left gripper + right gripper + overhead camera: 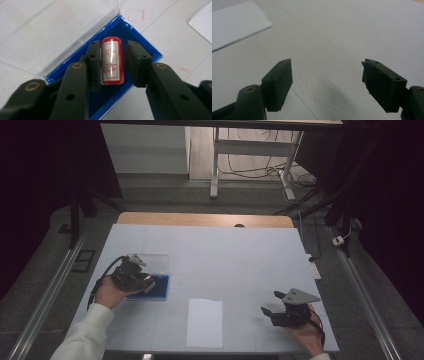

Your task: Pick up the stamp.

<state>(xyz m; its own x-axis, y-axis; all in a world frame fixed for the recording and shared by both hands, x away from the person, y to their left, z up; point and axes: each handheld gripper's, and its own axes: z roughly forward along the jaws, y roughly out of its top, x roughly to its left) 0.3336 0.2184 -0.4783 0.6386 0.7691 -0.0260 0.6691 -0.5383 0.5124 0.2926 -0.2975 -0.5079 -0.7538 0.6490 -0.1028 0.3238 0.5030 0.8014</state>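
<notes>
A red cylindrical stamp (112, 61) with a white label lies on its side in a shallow blue case (147, 48). The case's clear lid (62, 25) is folded back flat on the table. My left gripper (113, 45) straddles the stamp: one pad (94, 60) rests against its side, and a thin gap remains at the other pad. From above, the left gripper (146, 282) sits over the blue case (159, 291) at the left. My right gripper (270, 302) hovers wide open near the front right; in its own view the right gripper (327, 62) has nothing between its jaws.
A white sheet of paper (205, 322) lies at the front middle of the white table (225, 250), with its corner (234, 22) to the left of my right gripper. Small red marks (136, 11) are drawn on the table beyond the case.
</notes>
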